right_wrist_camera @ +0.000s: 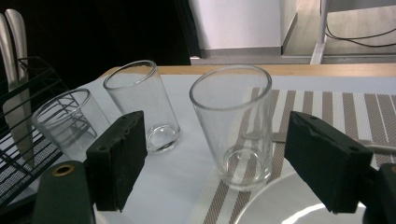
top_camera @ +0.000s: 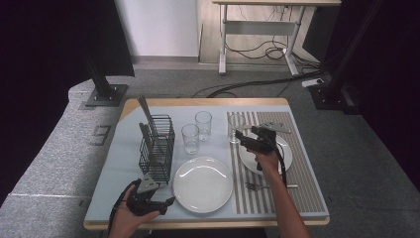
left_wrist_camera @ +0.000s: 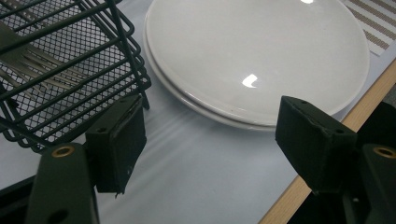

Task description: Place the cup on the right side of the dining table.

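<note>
My right gripper (top_camera: 239, 136) (right_wrist_camera: 219, 154) is open, low over a white plate (top_camera: 285, 159) (right_wrist_camera: 280, 205) on the striped placemat (top_camera: 302, 183). Its jaws face a clear empty glass (top_camera: 234, 126) (right_wrist_camera: 233, 126), which stands upright on the placemat's far left corner, just ahead of the pads and untouched. My left gripper (top_camera: 166, 203) (left_wrist_camera: 210, 140) is open near the table's front left, with nothing between its jaws. It points at two stacked white plates (top_camera: 203, 184) (left_wrist_camera: 252, 51), and a black wire cutlery basket (top_camera: 157, 148) (left_wrist_camera: 60, 70) stands beside its left pad.
Two more empty glasses (top_camera: 190, 139) (top_camera: 203, 125) stand behind the stacked plates; the right gripper view has them at left (right_wrist_camera: 142, 105) (right_wrist_camera: 70, 121). The basket holds forks and knives. A fork (top_camera: 270, 187) lies on the placemat's near part. The wooden table edge (left_wrist_camera: 327, 154) is close to the left gripper.
</note>
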Demonstrator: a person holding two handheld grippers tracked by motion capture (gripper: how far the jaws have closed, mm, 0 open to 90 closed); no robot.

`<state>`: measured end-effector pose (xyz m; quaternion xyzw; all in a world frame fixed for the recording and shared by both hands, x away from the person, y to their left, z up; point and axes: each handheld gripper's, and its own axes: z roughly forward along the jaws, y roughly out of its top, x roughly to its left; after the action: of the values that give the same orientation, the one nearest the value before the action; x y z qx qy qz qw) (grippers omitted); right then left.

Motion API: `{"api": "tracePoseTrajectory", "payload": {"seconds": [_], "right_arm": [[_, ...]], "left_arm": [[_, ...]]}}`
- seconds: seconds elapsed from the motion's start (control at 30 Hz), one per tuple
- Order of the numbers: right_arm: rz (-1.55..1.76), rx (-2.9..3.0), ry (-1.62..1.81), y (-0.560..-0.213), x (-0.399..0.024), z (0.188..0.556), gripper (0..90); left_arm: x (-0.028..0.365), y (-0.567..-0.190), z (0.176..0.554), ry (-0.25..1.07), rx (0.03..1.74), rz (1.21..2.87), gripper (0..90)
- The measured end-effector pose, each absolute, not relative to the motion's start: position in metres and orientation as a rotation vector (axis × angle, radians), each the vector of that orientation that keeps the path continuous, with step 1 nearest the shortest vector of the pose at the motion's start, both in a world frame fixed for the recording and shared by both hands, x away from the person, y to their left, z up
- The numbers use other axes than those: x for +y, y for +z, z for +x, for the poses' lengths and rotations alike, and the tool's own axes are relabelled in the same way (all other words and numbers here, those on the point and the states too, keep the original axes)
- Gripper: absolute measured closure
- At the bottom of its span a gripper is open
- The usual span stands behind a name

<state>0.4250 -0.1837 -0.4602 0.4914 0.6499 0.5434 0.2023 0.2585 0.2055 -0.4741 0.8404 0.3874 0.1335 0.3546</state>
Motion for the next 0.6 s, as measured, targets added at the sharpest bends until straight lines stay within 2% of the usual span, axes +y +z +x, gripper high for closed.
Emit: {"api": "tracePoseTrajectory", "payload": {"seconds": [0.6], "right_arm": [[1.382,1.858,1.512,-0.485,-0.216,0.384,22.4]], "left_arm": [[0.206,-0.475,0.259,0.342,1.006,2.173,24.8]]}}
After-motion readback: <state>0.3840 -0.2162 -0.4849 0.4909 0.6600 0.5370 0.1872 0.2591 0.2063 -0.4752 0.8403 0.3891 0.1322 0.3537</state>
